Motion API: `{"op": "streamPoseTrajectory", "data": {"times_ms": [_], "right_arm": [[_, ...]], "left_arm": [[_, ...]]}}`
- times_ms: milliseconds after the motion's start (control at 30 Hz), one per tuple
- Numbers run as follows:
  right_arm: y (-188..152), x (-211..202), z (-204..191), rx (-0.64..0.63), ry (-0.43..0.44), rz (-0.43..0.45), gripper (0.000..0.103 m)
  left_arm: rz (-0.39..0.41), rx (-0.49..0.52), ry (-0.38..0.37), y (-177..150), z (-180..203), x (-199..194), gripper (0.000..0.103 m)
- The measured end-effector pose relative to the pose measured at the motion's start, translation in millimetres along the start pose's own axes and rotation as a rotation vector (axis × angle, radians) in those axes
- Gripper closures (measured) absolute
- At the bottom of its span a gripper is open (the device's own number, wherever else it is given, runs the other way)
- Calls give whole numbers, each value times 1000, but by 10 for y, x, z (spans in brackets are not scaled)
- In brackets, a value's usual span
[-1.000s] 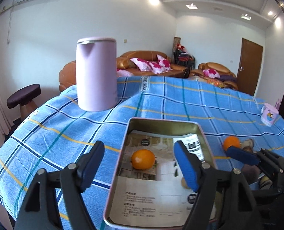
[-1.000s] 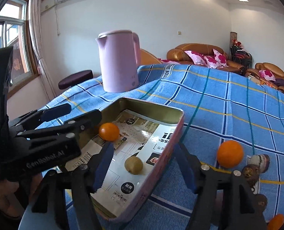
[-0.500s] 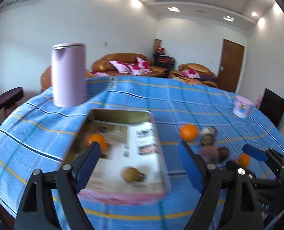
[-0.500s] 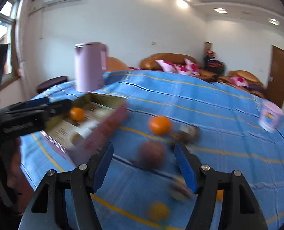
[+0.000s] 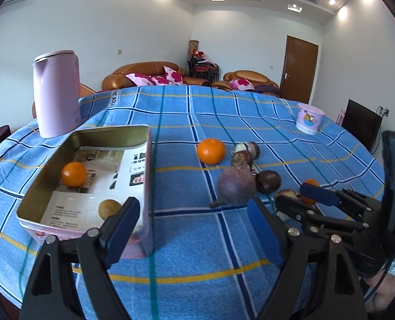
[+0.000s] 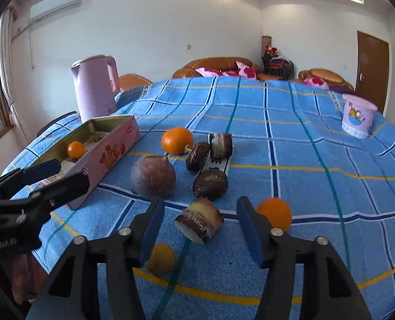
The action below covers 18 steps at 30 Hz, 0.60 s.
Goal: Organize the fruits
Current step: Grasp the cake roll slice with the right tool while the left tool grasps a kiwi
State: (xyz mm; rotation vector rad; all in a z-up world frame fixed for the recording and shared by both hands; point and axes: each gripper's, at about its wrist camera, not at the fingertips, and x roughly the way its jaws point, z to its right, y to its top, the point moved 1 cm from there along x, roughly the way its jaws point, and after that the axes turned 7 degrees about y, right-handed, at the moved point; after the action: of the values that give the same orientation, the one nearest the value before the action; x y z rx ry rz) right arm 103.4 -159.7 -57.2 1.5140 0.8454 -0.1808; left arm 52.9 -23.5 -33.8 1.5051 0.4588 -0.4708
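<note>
On the bench [image 6: 290, 138], covered by a blue checked cloth, a pink rectangular metal tin [image 6: 109, 152] lies at the left, its long axis running from the near left edge away toward a tall lilac plastic kettle [image 6: 95, 88] that stands upright behind it. Inside the tin, on printed paper, sit a small orange mandarin [image 5: 74, 174] toward the far end and a brown oval kiwi [image 5: 109, 208] near the front wall. The left gripper [image 5: 192, 234] hovers just before the tin's near right corner, its blue pads spread wide with only cloth between them; it is released and grasps nothing.

To the right of the tin lies loose fruit: a large round purple fruit [image 6: 152, 176], a bigger orange [image 6: 177, 140] behind it, and several dark brown pieces [image 6: 209, 184] beside a white label strip. Nearest the right gripper [image 6: 200, 229] lies a cut brown-skinned chunk with a pale face [image 6: 199, 220], its long axis slanting from upper right to lower left, cut face toward the camera. It sits between the blue pads, which are closing but stand apart from it. A yellow-orange fruit [image 6: 160, 258] lies just below the left pad, another small orange [image 6: 275, 212] just beyond the right pad. A pale pink printed tub [image 6: 357, 118] stands far right.
</note>
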Motion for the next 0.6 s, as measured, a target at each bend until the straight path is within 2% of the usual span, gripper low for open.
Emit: {"op": "streamPoseTrajectory", "data": {"times_ms": [167, 200, 267, 433, 600], "right_arm": [[-36, 122, 35, 20, 24, -49, 53], [-43, 137, 42, 28, 36, -52, 58], [-46, 115, 64, 43, 51, -42, 58], [13, -107, 53, 45, 43, 45, 58], [-27, -421, 74, 42, -7, 117, 58]], "left_arm": [[-5, -3, -3, -13, 7, 3, 18], [-5, -8, -4, -12, -5, 0, 18], [0, -11, -1, -9, -10, -10, 18], [26, -1, -10, -14, 41, -95, 18], [34, 46, -63, -69, 247, -160, 19]]}}
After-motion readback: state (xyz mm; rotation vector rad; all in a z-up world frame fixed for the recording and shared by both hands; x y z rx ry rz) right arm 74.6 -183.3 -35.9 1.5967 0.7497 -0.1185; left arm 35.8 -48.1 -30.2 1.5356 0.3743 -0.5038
